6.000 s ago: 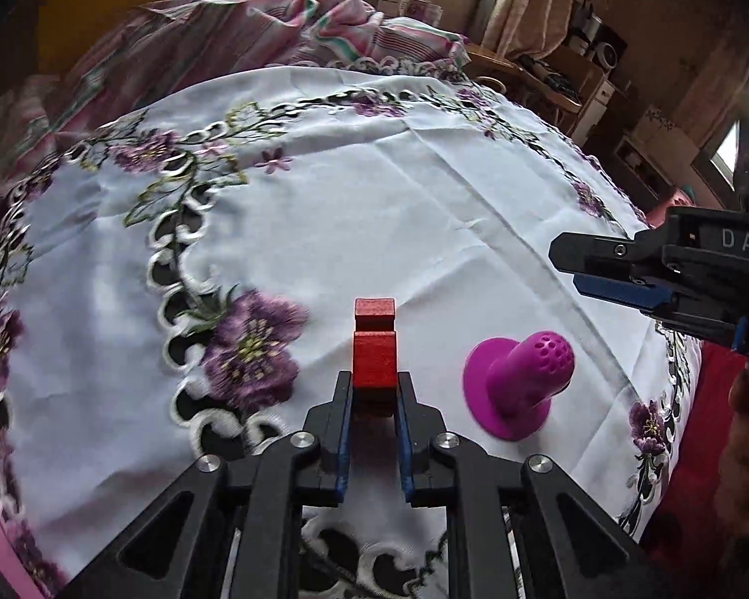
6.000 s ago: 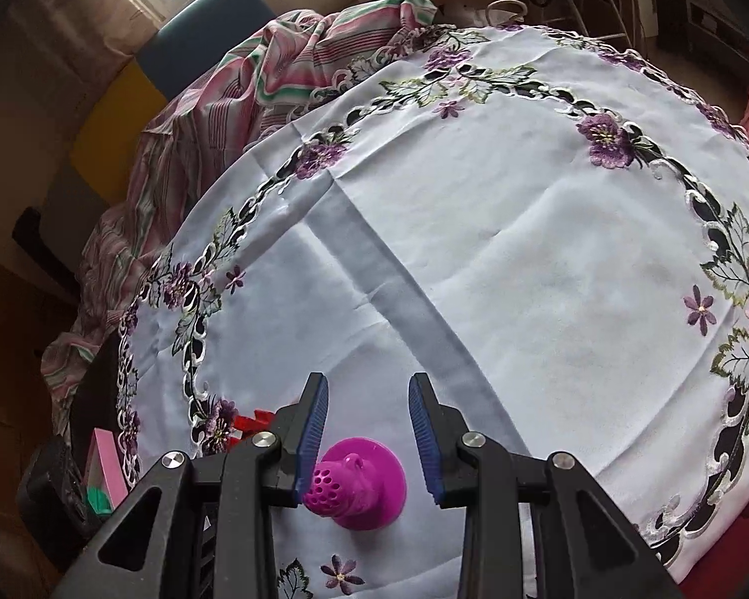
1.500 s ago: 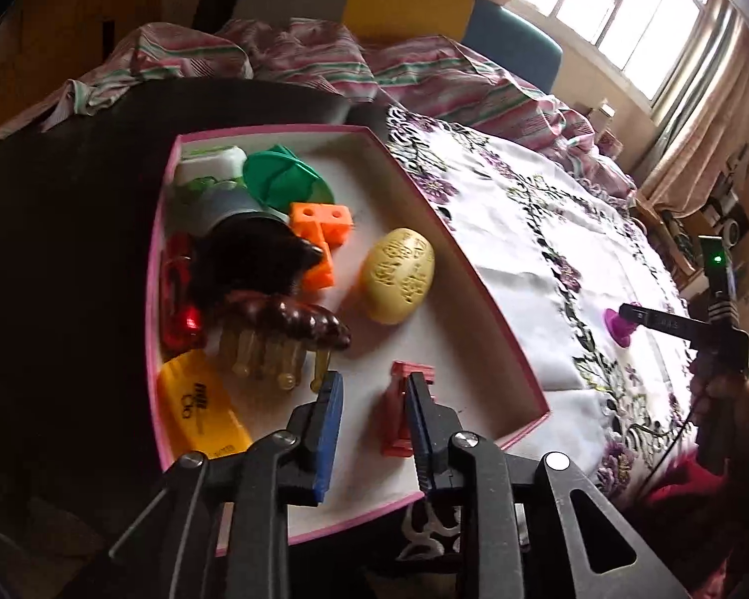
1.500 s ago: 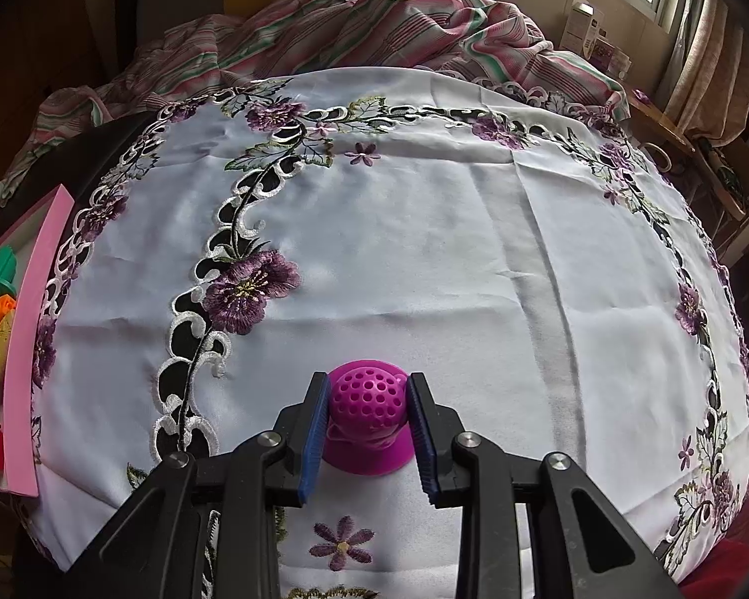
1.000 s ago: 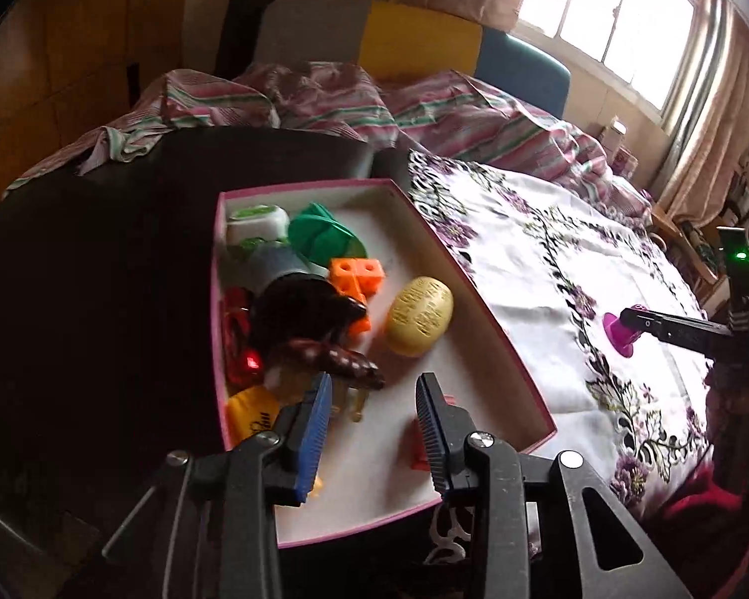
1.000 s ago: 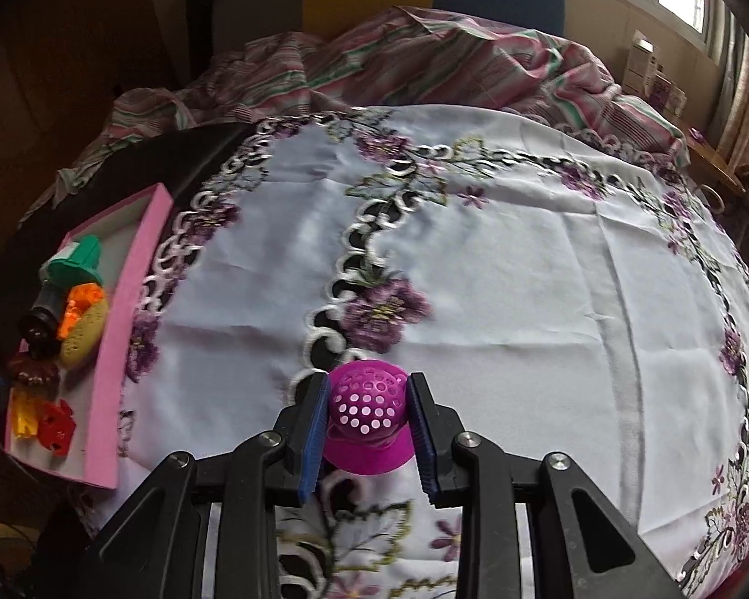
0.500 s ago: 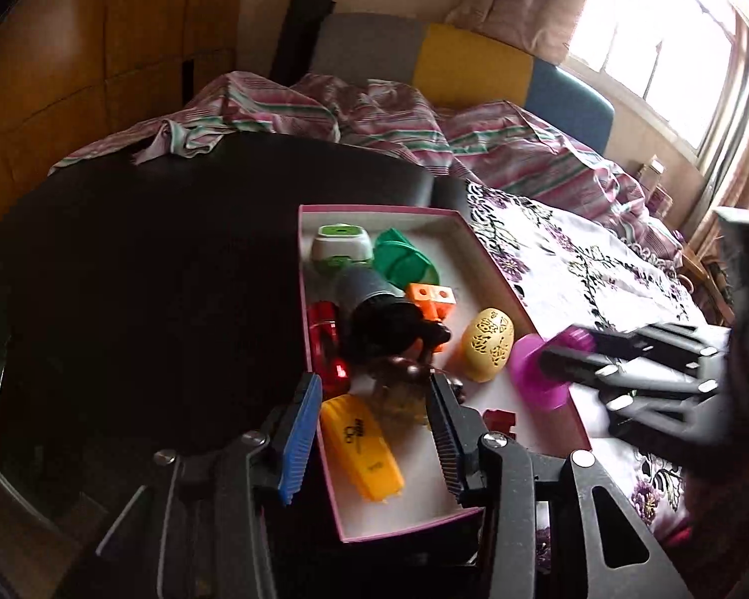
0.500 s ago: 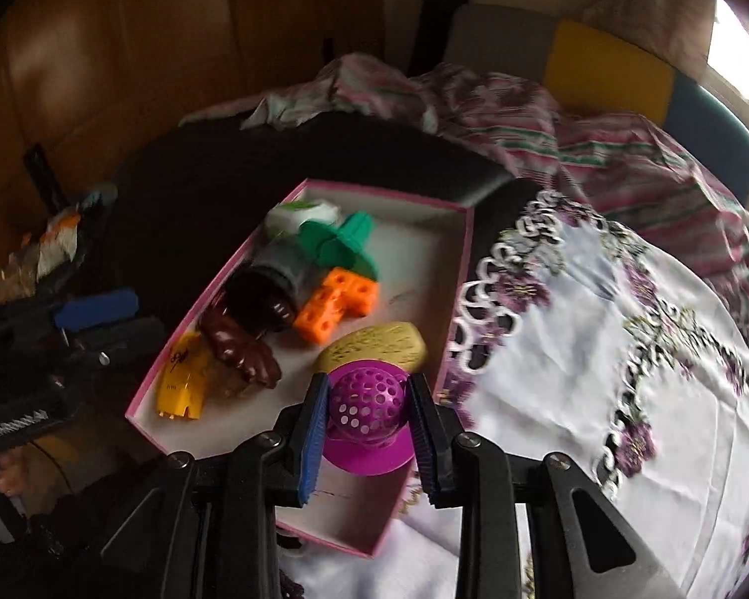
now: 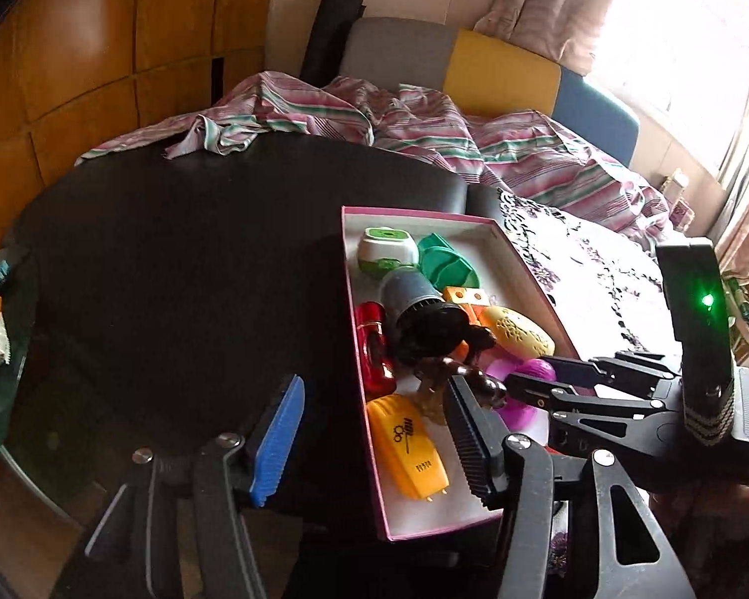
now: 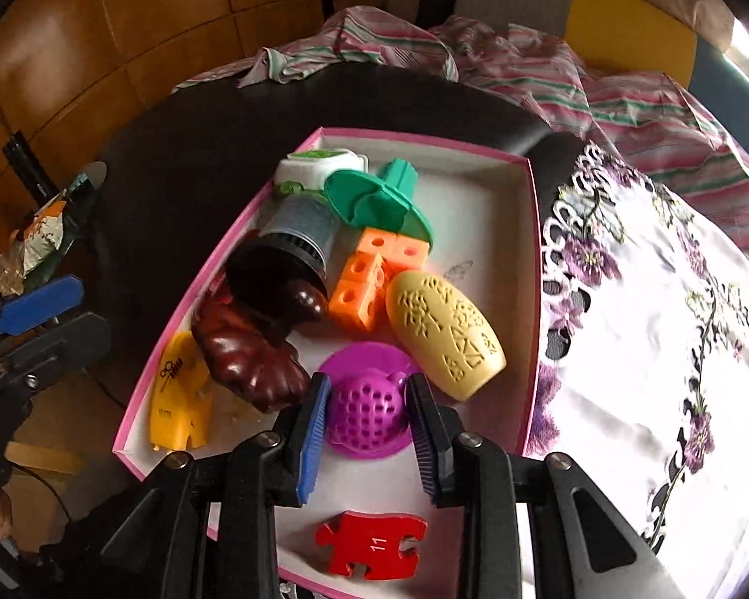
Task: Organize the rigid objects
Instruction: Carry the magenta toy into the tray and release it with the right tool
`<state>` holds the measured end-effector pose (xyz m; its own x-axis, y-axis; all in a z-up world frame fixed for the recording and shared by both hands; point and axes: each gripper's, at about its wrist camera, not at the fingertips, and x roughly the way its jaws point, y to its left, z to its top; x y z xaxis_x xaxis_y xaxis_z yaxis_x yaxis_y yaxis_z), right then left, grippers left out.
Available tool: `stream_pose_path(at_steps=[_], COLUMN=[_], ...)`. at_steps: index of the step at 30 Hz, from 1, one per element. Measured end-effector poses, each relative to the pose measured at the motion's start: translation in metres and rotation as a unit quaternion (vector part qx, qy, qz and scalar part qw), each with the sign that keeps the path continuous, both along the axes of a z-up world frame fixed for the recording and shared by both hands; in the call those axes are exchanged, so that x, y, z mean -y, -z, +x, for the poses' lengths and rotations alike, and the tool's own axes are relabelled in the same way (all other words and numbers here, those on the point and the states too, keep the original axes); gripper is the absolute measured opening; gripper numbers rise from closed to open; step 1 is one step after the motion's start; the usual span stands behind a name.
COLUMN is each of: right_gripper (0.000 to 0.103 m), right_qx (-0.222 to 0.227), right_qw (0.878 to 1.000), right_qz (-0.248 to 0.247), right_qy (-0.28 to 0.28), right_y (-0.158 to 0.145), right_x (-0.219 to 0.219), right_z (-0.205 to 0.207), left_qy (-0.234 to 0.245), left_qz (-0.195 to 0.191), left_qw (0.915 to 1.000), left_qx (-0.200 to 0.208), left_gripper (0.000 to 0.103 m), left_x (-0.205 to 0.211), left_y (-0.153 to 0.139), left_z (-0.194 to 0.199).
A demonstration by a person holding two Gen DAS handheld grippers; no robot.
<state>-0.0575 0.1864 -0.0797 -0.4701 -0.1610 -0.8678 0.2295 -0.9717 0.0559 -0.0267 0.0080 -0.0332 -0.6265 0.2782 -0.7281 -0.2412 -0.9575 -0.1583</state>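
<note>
A pink-rimmed box [image 10: 533,229] holds several rigid objects. In the right wrist view my right gripper [image 10: 367,422] is shut on a magenta perforated plunger-shaped piece [image 10: 367,412], held low over the box floor. A red puzzle piece [image 10: 372,544] lies in the box just below it. A yellow embossed oval [image 10: 444,332], orange cube blocks [image 10: 369,274] and a dark brown carved piece [image 10: 244,354] lie around it. My left gripper [image 9: 374,437] is open and empty, over the box's near left wall [image 9: 369,429]. The right gripper [image 9: 564,389] also shows there.
The box also holds a green funnel-like piece [image 10: 374,199], a white-green device [image 10: 314,167], a grey-black cylinder [image 10: 294,239], a red item [image 9: 372,344] and a yellow tag [image 10: 180,394]. The box stands on a dark round table [image 9: 175,259]. A floral tablecloth [image 10: 649,309] lies to the right.
My right gripper carried the magenta piece from the tablecloth over into the box and lowered it. My left gripper let go of the red piece, opened wide and drew back leftwards.
</note>
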Motion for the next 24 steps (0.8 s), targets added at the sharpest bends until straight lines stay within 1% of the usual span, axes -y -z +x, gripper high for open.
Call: stream_pose_path(at_steps=[1,3,5,7,10,13,14,16,18,22,24], right_gripper=[0.031,0.031,0.031,0.031,0.037,0.038,0.04,0.04,0.04,0.04,0.04], right_qx=[-0.001,-0.004,-0.006,-0.006,-0.009,-0.017,-0.02,-0.029,-0.043,-0.069,-0.083], right_qw=[1.0,1.0,1.0,1.0,1.0,0.999,0.999,0.999,0.997,0.994,0.992], right_qz=[0.0,-0.001,0.002,0.001,0.001,0.0,0.001,0.0,-0.004,-0.01,-0.009], right_qy=[0.003,0.007,0.011,0.016,0.024,0.032,0.035,0.042,0.056,0.083,0.093], right_y=[0.001,0.001,0.001,0.002,0.0,-0.002,-0.002,-0.005,-0.009,-0.019,-0.025], right_x=[-0.001,-0.002,-0.003,-0.004,-0.005,-0.006,-0.008,-0.009,-0.011,-0.014,-0.015], right_z=[0.001,0.003,0.005,0.006,0.01,0.015,0.017,0.021,0.026,0.035,0.04], left_qy=[-0.002,-0.008,-0.011,-0.014,-0.017,-0.021,-0.021,-0.021,-0.023,-0.026,-0.029], left_qz=[-0.003,-0.014,-0.021,-0.024,-0.029,-0.033,-0.035,-0.035,-0.039,-0.045,-0.045], left_qw=[1.0,0.9998,0.9996,0.9994,0.9991,0.9989,0.9988,0.9988,0.9986,0.998,0.9978], left_qx=[-0.003,-0.011,-0.017,-0.021,-0.025,-0.026,-0.025,-0.025,-0.028,-0.037,-0.039], left_gripper=[0.06,0.065,0.067,0.068,0.069,0.07,0.073,0.075,0.08,0.084,0.088], left_x=[0.0,0.001,0.001,0.001,0.002,0.001,0.001,0.0,-0.002,-0.004,-0.005], left_y=[-0.001,-0.003,-0.005,-0.007,-0.009,-0.01,-0.01,-0.01,-0.011,-0.013,-0.014], left_z=[0.001,0.002,0.003,0.004,0.005,0.006,0.006,0.007,0.01,0.013,0.015])
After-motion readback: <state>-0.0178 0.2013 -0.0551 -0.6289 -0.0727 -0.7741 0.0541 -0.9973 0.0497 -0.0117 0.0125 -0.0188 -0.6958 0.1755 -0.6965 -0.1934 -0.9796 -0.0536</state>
